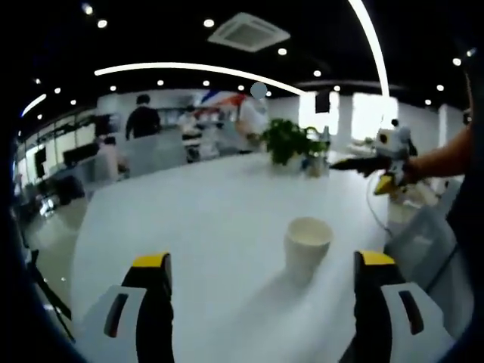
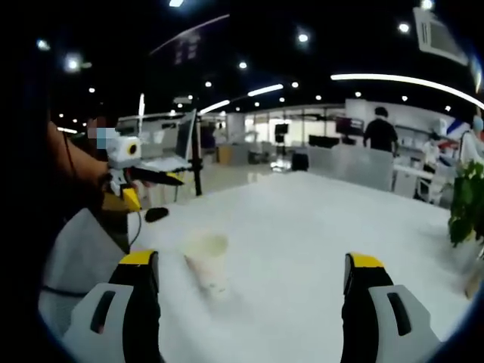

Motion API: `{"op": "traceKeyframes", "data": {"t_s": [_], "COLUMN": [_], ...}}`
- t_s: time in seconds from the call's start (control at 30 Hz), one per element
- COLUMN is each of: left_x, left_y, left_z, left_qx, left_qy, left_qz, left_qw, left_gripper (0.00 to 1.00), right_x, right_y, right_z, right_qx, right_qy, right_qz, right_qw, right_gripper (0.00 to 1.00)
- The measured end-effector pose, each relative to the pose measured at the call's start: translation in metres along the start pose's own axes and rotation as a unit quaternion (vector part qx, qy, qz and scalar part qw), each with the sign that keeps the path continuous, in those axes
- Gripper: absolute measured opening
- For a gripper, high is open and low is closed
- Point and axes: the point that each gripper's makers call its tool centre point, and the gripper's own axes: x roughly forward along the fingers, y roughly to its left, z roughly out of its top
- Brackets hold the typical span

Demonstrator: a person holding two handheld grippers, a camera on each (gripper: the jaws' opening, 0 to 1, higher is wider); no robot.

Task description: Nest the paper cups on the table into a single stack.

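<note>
Left gripper view: left gripper (image 1: pixel 261 283), yellow-tipped jaws spread wide, empty. Upright white paper cup (image 1: pixel 307 247) stands on the white bench (image 1: pixel 204 219), ahead and between the jaws, nearer the right jaw, not touching. Green potted plant (image 1: pixel 287 141) far behind. Right gripper (image 1: pixel 376 165) hovers at the far right, well apart.

Right gripper view: right gripper (image 2: pixel 251 291), jaws spread, empty; the cup (image 2: pixel 206 259), blurred, sits ahead nearer the left jaw.

Handling advice: centre the jaws about the cup wall below the rim, close gently to avoid crushing, keep upright.

White table (image 1: pixel 204 219) with paper cup (image 1: pixel 307 248), plant (image 1: pixel 287 141)
</note>
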Motion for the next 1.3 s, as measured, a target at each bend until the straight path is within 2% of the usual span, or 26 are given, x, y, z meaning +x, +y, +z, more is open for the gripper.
{"op": "traceKeyframes", "data": {"t_s": [0.07,0.1,0.17,0.5,0.67,0.8,1.0,1.17,1.3], "left_x": [0.0,0.002,0.006,0.024,0.041,0.055,0.076,0.09,0.098], "left_y": [-0.004,-0.01,-0.014,-0.021,-0.032,-0.04,-0.05,-0.054,-0.056], "left_z": [-0.002,-0.001,-0.004,-0.015,-0.028,-0.031,-0.039,-0.049,-0.055], "left_qx": [0.004,0.018,0.024,0.029,0.043,0.049,0.065,0.078,0.081], "left_qy": [0.002,-0.007,0.001,0.017,0.035,0.037,0.052,0.071,0.08], "left_qz": [-0.008,-0.023,-0.031,-0.049,-0.078,-0.102,-0.133,-0.157,-0.169], "left_qw": [1.0,0.9996,0.9992,0.9982,0.9954,0.9929,0.9877,0.9819,0.979], "left_gripper": [0.98,0.98,0.97,0.97,0.95,0.89,0.88,0.86,0.81], "right_x": [0.002,0.003,0.006,0.014,0.024,0.031,0.048,0.057,0.065], "right_y": [0.001,0.002,0.003,0.006,0.012,0.016,0.021,0.032,0.036], "right_z": [-0.001,-0.002,-0.006,-0.017,-0.034,-0.041,-0.055,-0.071,-0.079], "right_qx": [-0.004,-0.006,-0.009,-0.012,-0.009,-0.01,-0.024,-0.04,-0.046], "right_qy": [-0.003,-0.001,0.009,0.018,0.037,0.046,0.069,0.1,0.112], "right_qz": [0.003,0.006,0.009,0.025,0.045,0.061,0.088,0.125,0.142], "right_qw": [1.0,1.0,0.9999,0.9995,0.9982,0.997,0.9935,0.9863,0.9824], "right_gripper": [1.0,1.0,1.0,1.0,0.99,0.96,0.94,0.86,0.78]}}
